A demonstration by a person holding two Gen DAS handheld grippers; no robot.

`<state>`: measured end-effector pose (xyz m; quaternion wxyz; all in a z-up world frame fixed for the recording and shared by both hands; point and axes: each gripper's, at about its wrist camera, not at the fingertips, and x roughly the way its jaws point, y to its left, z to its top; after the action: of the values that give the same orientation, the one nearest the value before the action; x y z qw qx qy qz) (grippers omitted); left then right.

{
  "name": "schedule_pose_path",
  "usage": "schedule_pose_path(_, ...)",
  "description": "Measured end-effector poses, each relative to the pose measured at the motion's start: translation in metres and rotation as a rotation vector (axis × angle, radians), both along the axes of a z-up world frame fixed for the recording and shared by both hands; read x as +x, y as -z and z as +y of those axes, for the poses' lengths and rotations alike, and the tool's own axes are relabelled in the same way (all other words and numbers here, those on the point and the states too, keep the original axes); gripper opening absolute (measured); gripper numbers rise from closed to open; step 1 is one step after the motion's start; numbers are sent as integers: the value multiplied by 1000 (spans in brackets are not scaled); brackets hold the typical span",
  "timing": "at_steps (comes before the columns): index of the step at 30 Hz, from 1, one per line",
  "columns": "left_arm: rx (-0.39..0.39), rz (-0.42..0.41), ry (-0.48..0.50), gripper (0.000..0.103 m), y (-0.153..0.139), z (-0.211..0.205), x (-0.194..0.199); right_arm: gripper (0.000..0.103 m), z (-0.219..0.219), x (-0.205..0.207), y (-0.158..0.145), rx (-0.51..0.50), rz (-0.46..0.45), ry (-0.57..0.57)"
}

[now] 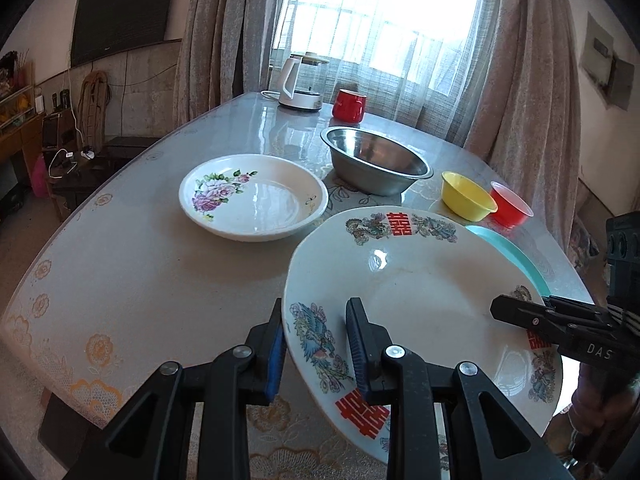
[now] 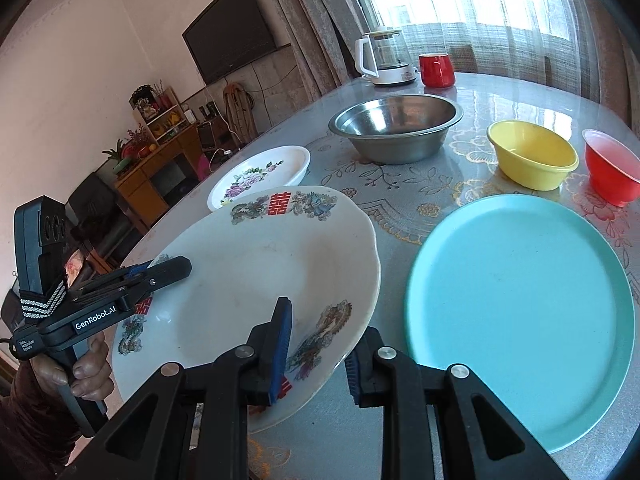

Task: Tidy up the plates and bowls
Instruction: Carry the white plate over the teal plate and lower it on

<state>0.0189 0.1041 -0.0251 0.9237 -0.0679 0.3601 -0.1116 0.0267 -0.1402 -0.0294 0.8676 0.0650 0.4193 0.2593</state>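
White porcelain, a large plate (image 1: 424,288) printed with red characters and birds, hangs tilted above the desk (image 1: 132,280), a claw clamped on each side. Left claw (image 1: 316,344) pinches its left rim; right claw (image 2: 320,348) pinches the opposite rim. Left of this plate sits a floral plate (image 1: 253,196). Behind it stands a steel bowl (image 1: 376,160). To its right lie a turquoise plate (image 2: 520,316), a yellow bowl (image 2: 532,154) and a red bowl (image 2: 610,166).
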Motion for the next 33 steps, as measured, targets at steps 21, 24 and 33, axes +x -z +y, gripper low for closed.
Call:
schedule_pose_path(21, 55, 12, 309, 28, -13, -157, 74, 25, -133, -1, -9, -41, 8, 394)
schedule_pose_path(24, 70, 29, 326, 29, -8, -170, 80, 25, -145, 0, -4, -53, 22, 430)
schedule_pose_path(33, 137, 45, 332, 29, 8, -192, 86, 26, -156, 7, 14, -126, 51, 502)
